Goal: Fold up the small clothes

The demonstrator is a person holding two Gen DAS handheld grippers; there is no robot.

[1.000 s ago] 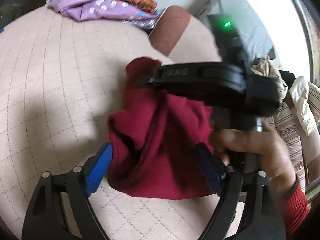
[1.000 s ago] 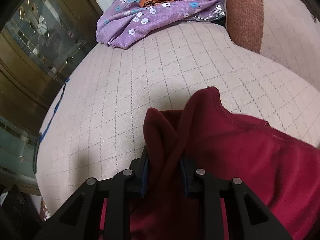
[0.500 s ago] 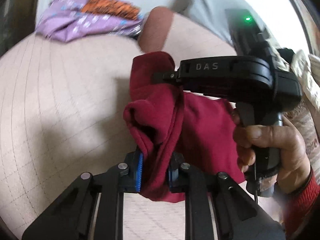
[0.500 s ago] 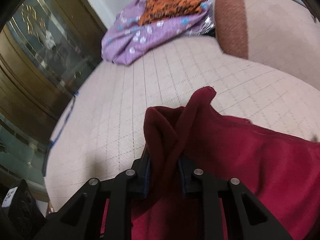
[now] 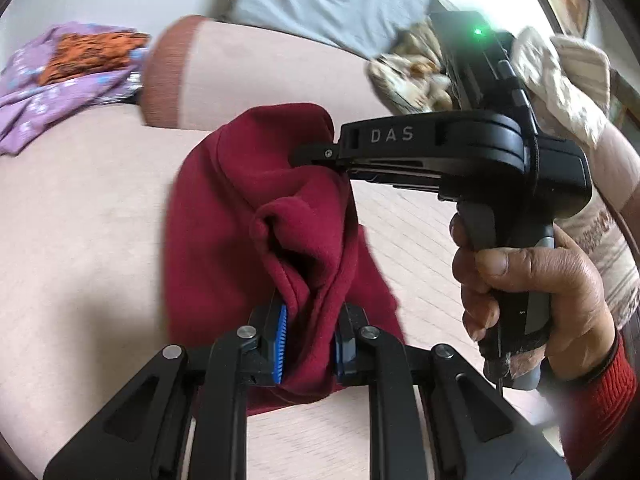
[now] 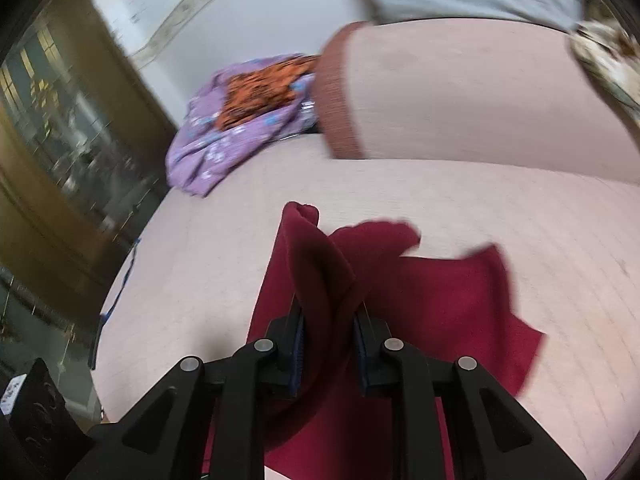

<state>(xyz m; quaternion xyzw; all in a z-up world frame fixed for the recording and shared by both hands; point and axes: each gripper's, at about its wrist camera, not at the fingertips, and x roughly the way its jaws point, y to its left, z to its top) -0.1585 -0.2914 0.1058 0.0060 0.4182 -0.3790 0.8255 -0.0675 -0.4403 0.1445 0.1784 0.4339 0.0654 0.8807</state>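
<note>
Left gripper (image 5: 308,344): pinching a bunched fold of the dark red garment (image 5: 256,248) between its blue pads (image 5: 279,350).
Right gripper (image 6: 328,346): its jaws are closing, cloth of the same garment being squeezed between them.
Right hand (image 5: 532,300): wrapping around the black handle in the left wrist view.
Dark red garment: hanging between both grippers above the pale quilted bed (image 6: 200,264), one part trailing to the right.
Purple flowered cloth (image 6: 224,140): lying well apart at the far edge.

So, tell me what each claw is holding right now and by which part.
Both grip the dark red garment: the left claw pinches a bunched fold, the right claw an upstanding fold, its jaws closing. Which part cannot be told.
</note>
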